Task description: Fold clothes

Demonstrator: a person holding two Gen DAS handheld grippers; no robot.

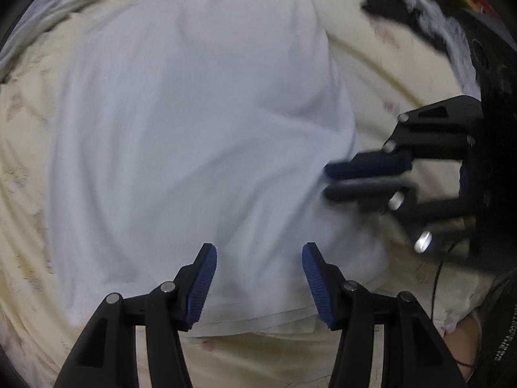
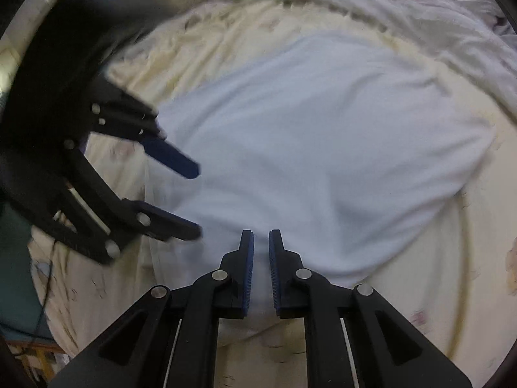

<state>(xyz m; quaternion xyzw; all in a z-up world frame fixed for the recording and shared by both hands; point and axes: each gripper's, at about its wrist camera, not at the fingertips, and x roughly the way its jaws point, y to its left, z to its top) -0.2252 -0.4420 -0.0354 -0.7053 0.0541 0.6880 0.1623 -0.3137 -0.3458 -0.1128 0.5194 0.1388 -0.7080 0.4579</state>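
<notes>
A: Right now, what's your left tool (image 1: 259, 283) doing?

B: Its jaws stand wide apart with nothing between them. I have it hovering over the near hem of the white garment (image 1: 194, 148), which puts the hem within reach without pinning the cloth.

A: And the right tool (image 2: 261, 271)?

B: Its jaws are nearly together, with a narrow gap between the pads. It sits at the garment's near edge, and cloth shows behind that gap. Whether it has pinched a fold of the fabric I cannot tell; both views are smeared by motion.

A: Where does the garment lie?

B: Spread across the middle of the bed (image 2: 420, 307), on the cream sheet, its hem toward the bed's near edge. It looks like a rounded, fairly compact shape with soft creases and a layered edge at the near side. I can't make out sleeves.

A: So how far along is the folding?

B: That shape fits two readings: a shirt already doubled over once or more and being tidied, or one only smoothed flat for folding. I won't pick.

A: Anything else on the bed?

B: A rumpled white duvet (image 2: 420, 9) along the far edge, and dark clothes (image 1: 387, 0) heaped toward the far right corner, well apart from the garment.
</notes>
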